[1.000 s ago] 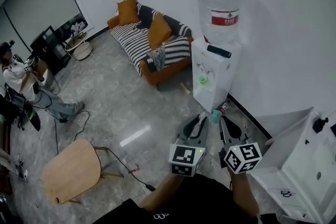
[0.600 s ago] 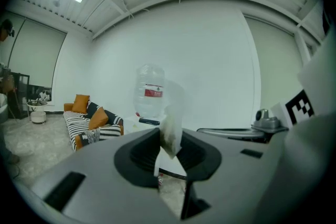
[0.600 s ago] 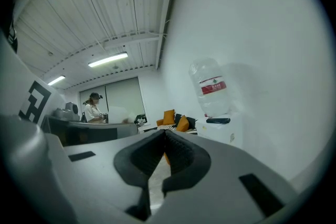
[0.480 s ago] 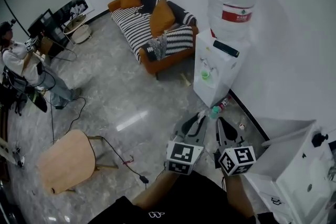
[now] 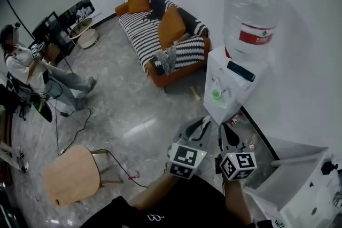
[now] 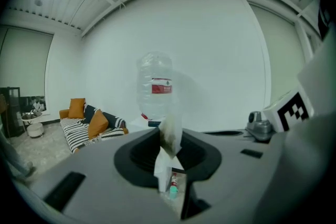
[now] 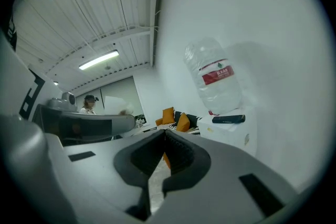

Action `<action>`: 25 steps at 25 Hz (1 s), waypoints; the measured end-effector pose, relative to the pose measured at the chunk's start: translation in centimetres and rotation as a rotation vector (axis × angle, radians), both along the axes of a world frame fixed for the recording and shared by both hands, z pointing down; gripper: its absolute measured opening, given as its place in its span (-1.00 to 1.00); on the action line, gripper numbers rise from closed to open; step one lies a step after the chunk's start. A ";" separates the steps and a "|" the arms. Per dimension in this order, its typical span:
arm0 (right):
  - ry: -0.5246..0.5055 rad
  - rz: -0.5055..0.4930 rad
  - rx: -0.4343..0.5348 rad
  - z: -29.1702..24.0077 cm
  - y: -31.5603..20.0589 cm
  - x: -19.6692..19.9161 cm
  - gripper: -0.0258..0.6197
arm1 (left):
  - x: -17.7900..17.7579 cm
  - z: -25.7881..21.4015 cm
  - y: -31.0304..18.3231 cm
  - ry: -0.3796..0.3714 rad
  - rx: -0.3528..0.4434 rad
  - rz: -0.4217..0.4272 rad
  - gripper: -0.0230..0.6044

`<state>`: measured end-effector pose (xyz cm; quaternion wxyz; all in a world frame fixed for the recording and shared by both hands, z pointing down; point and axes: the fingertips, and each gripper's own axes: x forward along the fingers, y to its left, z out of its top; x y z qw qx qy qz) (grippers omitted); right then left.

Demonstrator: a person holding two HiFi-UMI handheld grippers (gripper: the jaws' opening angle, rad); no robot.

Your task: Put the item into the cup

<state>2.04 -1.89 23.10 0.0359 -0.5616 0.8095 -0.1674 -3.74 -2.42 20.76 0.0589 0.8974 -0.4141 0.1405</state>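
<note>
Since the small green plastic cup sits in the tap recess of the white, boxy water dispenser just ahead, you hold both tools low and aimed that way. Your left gripper pinches a thin, pale, crinkled sachet with a dark patch, standing upright and probably ready to drop in end-first. Your right gripper is pressed together on nothing. A clear, rounded plastic bottle caps the dispenser.

The floor is glossy grey marbled stone, the sofa striped cloth, the water bottle clear plastic, the chair smooth pale wood, and the left gripper has matt grey plastic jaws pinching a thin papery sachet.
</note>
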 end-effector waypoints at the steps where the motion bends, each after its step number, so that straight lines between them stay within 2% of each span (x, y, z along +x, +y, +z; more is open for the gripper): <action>1: -0.004 0.001 -0.010 0.3 -1.0 -0.1 -0.89 | 0.0 0.1 -1.0 -0.004 -0.004 0.005 -0.68; 6: 0.021 0.017 -0.004 -0.1 -4.6 0.5 -0.89 | 0.5 0.5 -5.0 0.020 -0.023 0.012 -0.68; 10: 0.034 0.033 -0.068 2.0 -5.8 2.2 -0.89 | 1.9 1.6 -6.6 0.037 -0.055 0.025 -0.68; 13: 0.076 0.007 -0.086 1.8 -7.6 2.8 -0.89 | 2.2 0.8 -7.8 0.061 -0.057 0.008 -0.68; 18: 0.118 -0.040 -0.061 0.1 -9.8 2.1 -0.89 | 1.2 -0.9 -9.7 0.104 -0.028 -0.044 -0.68; 21: 0.127 -0.045 -0.096 1.2 -11.1 1.6 -0.89 | 0.8 -0.5 -11.0 0.098 -0.028 -0.046 -0.68; 25: 0.151 -0.082 -0.098 1.1 -12.4 -0.7 -0.89 | -1.7 -0.7 -12.6 0.113 -0.024 -0.091 -0.68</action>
